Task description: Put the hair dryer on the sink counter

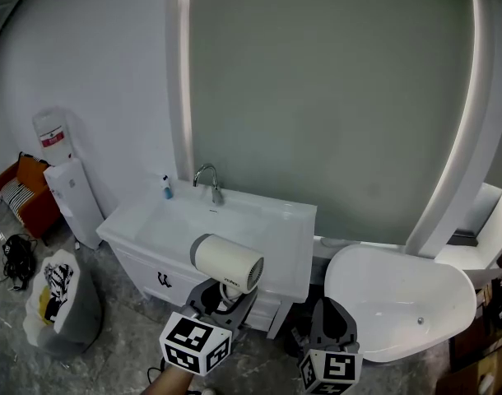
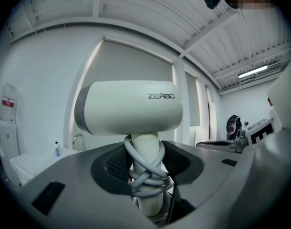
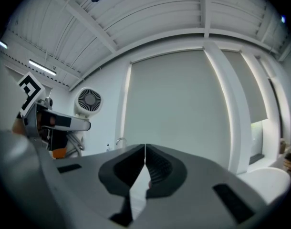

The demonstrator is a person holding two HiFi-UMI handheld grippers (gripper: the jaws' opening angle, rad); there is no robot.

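Note:
A white hair dryer (image 1: 226,262) with a grey rear band stands upright in my left gripper (image 1: 224,296), whose jaws are shut on its handle and the grey cord wound around it (image 2: 144,168). The dryer's barrel (image 2: 129,108) lies crosswise above the jaws. It hangs in front of the white sink counter (image 1: 271,217), just above its front edge. My right gripper (image 1: 331,326) is lower right, before the counter's corner, with its jaws shut and empty (image 3: 145,165). The dryer's round grille (image 3: 89,99) shows at the left of the right gripper view.
A chrome faucet (image 1: 209,180) and a small blue bottle (image 1: 166,188) stand at the counter's back. A white bathtub (image 1: 403,299) sits to the right. A water dispenser (image 1: 70,189), a bag (image 1: 60,299) and cables (image 1: 19,258) lie on the floor at left.

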